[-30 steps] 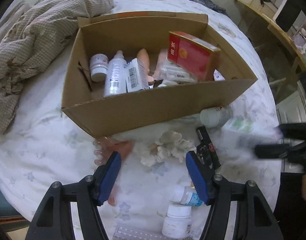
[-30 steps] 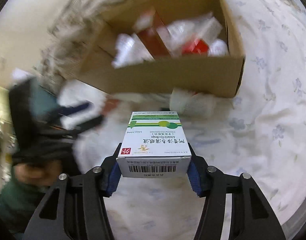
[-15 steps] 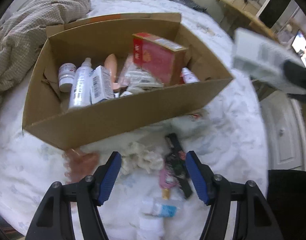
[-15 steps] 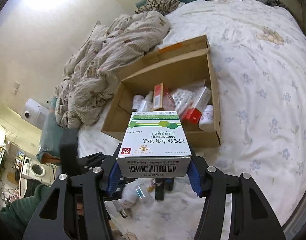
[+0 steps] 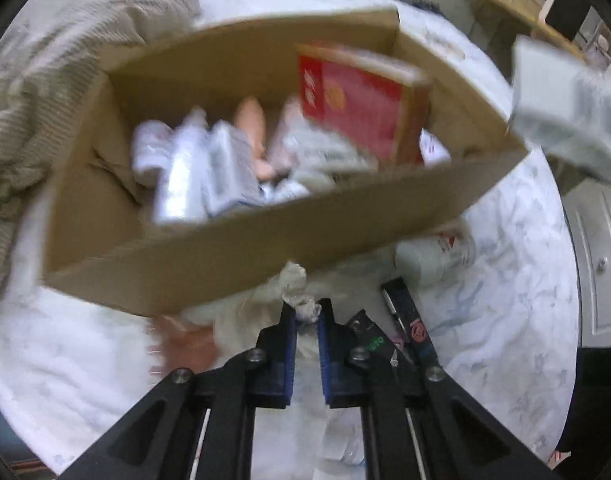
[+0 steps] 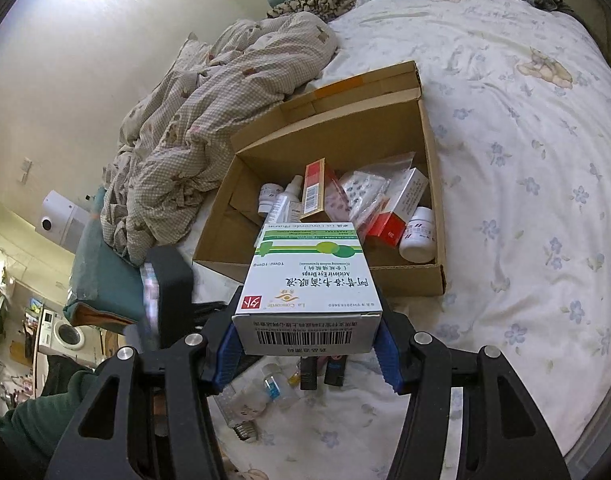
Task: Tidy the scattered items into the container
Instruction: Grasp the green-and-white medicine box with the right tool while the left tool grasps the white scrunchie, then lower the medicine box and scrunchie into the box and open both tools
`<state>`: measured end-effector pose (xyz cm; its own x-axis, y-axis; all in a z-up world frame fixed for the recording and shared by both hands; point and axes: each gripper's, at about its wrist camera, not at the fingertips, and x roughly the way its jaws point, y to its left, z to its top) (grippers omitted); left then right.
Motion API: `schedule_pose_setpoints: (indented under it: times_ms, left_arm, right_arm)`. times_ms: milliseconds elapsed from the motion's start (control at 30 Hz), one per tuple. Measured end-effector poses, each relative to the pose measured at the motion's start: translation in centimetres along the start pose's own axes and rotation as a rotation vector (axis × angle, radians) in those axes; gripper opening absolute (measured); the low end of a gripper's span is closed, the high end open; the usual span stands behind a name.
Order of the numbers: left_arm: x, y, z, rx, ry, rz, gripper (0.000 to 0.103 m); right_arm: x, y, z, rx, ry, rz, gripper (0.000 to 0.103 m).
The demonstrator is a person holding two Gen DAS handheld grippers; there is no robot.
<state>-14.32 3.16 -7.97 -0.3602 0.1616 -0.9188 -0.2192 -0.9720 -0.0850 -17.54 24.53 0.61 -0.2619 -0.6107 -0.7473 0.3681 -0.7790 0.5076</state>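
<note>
**Eye-drop box held over the bed, carton part filled**

The bed (image 6: 525, 128) carries everything, so the open cardboard carton (image 6: 435, 280) sits mid-sheet within reach of both tools. Inside it already lie a red box (image 5: 357, 104), a white spray bottle (image 6: 287, 196), a pill bottle (image 6: 417, 236) and a clear bag of blister packs (image 6: 365, 188).

The right hand-held gripper (image 6: 307, 344) clamps a white-and-green box (image 6: 309, 280) by its sides, poised short of the carton's near wall, probably for dropping in. It reads "Aciclovir Eye Drops", "10ml:10mg", "La Concorde".

The left hand-held gripper (image 5: 305, 320), nearly closed, pinches crumpled white tissue (image 5: 297, 288).

Small bottles (image 6: 271, 390) lie loose on the sheet.
</note>
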Motion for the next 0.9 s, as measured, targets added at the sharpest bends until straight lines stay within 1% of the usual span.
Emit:
schedule_pose_setpoints:
  times_ms: [67,200,367,433,500,600,767,900]
  left_arm:
    - [-2.3,-0.1,-0.3,0.013,-0.057,-0.005,0.01]
    - [-7.7,-0.2,-1.0,0.04,-0.196,-0.028,0.01]
    - [-14.0,2.7,-0.2,-0.05,-0.379,-0.093,0.01]
    - [-15.5,3.6,0.8,-0.08,-0.445,-0.117,0.01]
    - [-16.2,4.3,1.8,-0.098,-0.492,-0.126,0.01]
    - [-16.5,5.1,3.5,-0.117,-0.521,-0.132,0.01]
    - [-14.3,6.0,5.1,-0.127,-0.531,-0.103,0.01]
    - [-11.0,7.1,5.2,-0.156,-0.488,-0.077,0.01]
  right_arm:
    - [-0.3,0.0,0.1,0.004,-0.012,0.003,0.06]
    - [-0.8,0.2,0.3,0.002,-0.035,0.009,0.06]
    - [-1.5,0.3,0.7,0.006,-0.073,0.016,0.06]
    - [-1.7,0.2,0.9,0.012,-0.091,0.016,0.06]
    - [-1.8,0.2,1.2,0.017,-0.114,0.008,0.06]
    - [-2.0,0.2,1.6,0.024,-0.15,-0.003,0.06]
    - [-1.7,0.4,2.6,0.029,-0.204,-0.019,0.06]
    - [0.0,0.1,3.3,0.045,-0.199,-0.026,0.06]
